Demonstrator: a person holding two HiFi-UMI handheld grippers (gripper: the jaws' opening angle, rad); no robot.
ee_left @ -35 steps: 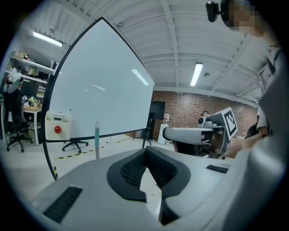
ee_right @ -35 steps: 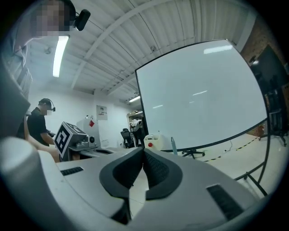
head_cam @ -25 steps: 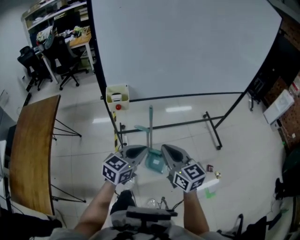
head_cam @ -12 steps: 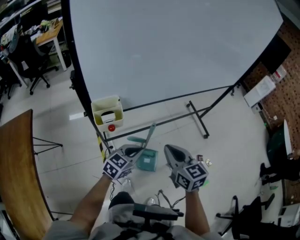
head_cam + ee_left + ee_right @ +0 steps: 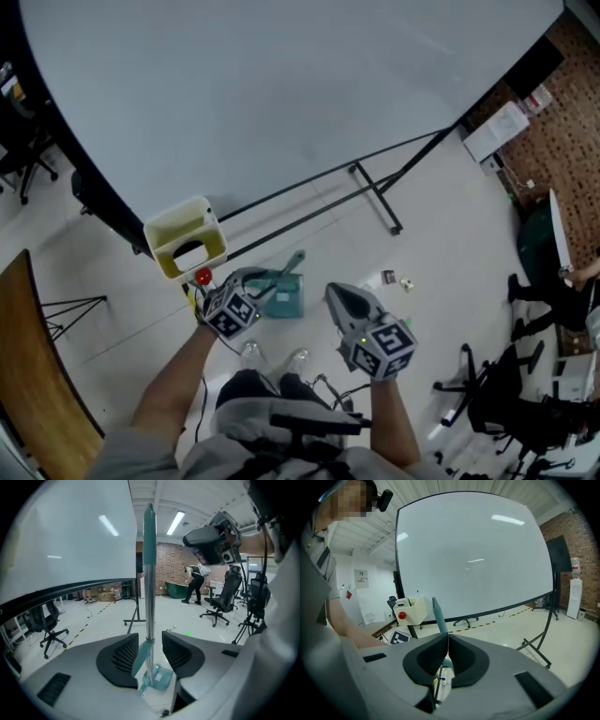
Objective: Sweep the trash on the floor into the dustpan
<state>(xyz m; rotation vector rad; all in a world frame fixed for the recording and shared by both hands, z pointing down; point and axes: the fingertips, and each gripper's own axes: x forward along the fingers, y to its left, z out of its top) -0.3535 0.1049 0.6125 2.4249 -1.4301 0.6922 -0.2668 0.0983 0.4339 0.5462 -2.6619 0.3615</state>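
okay, dustpan (image 5: 284,300) sits on the floor (image 5: 441,225) just ahead of me, near the whiteboard (image 5: 281,94), with its handle (image 5: 149,573) standing upright. it looks like light plastic on a thin metal tube, so i'd guess it's stiff and smooth, and apt to twist or tip in a loose pinch. i'd take it on the tube, well above the pan. left gripper (image 5: 150,645) is open, a jaw on each side of the tube with gaps showing and nothing clamped. right gripper (image 5: 446,641) is closed on nothing. trash (image 5: 397,279) lies off to the right, apart from the pan.
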